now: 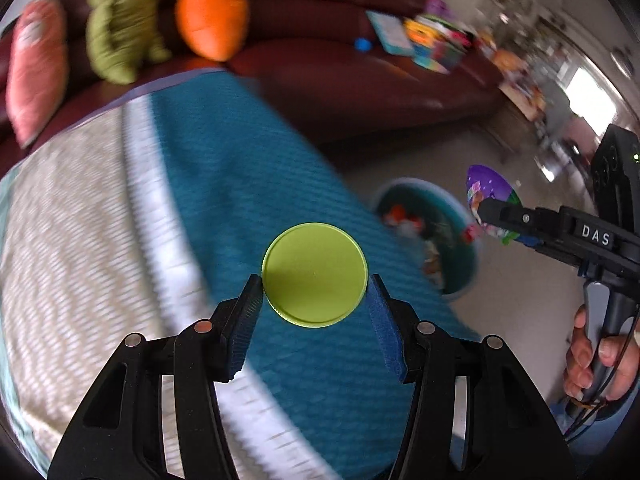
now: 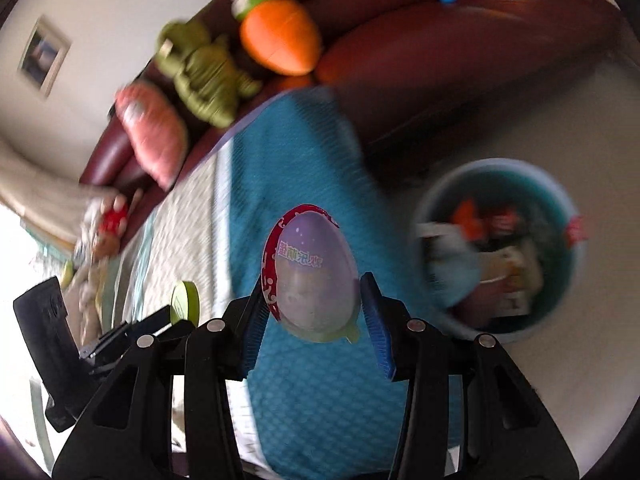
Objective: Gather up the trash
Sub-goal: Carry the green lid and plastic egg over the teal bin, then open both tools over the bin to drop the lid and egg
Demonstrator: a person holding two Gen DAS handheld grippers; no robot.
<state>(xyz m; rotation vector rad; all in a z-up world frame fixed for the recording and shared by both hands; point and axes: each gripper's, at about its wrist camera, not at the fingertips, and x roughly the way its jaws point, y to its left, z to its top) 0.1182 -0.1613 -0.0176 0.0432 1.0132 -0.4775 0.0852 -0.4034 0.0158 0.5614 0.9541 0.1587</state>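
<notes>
Left gripper (image 1: 315,290): closed on a lime-green lid (image 1: 315,274). The lid sits between the two blue pads (image 1: 380,320), its flat round face turned toward the camera, its edges touching both pads near their tips. Below and beyond it lies a teal cloth (image 1: 248,152) with a cream woven band to its left.

Right gripper (image 2: 312,302): closed on an egg-shaped package (image 2: 310,272), pale purple with a red rim and printed lettering. The egg stands upright between the pads, narrow end up, its sides pressed against both. In the left wrist view the same egg shows as a purple shape (image 1: 490,192) at the tip of the right gripper (image 1: 486,210), off to the right of the left gripper; the hand (image 1: 600,360) grips its handle lower down.

Bin (image 2: 500,248): round, teal inside, pale rim, on the floor to the right of the right gripper and near it. It holds mixed wrappers and cartons, blurred. From the left gripper the bin (image 1: 430,236) lies ahead and to the right, between the lid and the right gripper.

Background: a dark red sofa (image 1: 360,80) past the cloth, carrying a carrot plush (image 1: 212,16), a green plush (image 1: 120,28) and a pink cushion (image 1: 36,68). Books and toys (image 1: 424,40) lie farther along the seat, blurred.
</notes>
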